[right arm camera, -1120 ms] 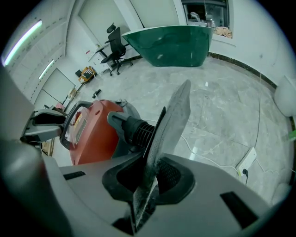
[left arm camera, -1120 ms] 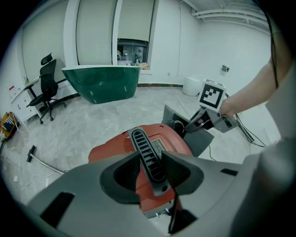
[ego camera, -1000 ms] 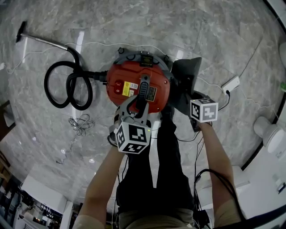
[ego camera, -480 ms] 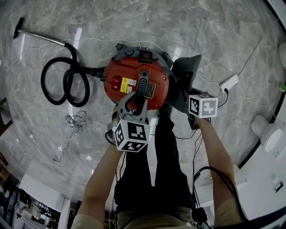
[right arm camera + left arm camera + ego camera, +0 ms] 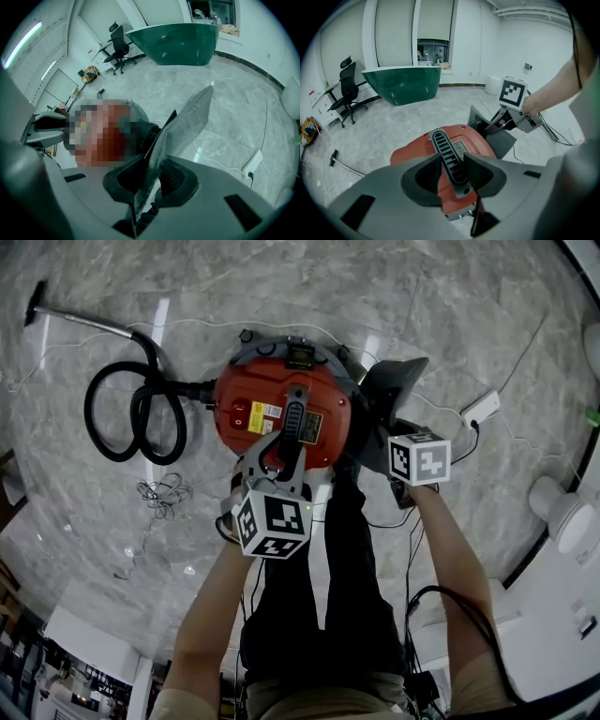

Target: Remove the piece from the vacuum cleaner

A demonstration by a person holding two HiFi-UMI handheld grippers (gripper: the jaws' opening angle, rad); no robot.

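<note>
"Why does the hose [image 5: 136, 418] lie coiled to the left on the floor [image 5: 450, 306]?"

"Probably to keep it out of the way. The left tongs [image 5: 452, 171] are clamped on the black handle [image 5: 449, 157] atop the red vacuum cleaner [image 5: 253, 395], likely to steady it."

"And the right?"

"The right tongs [image 5: 152, 176] pinch the grey piece [image 5: 187, 122] at the cleaner's right side. Their jaws have just been easing wider, with the piece between them."

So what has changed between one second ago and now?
The right claw has just been opening a little, with the grey piece still inside it. The left claw stays shut on the handle of the vacuum cleaner; nothing else visibly moved.
</note>
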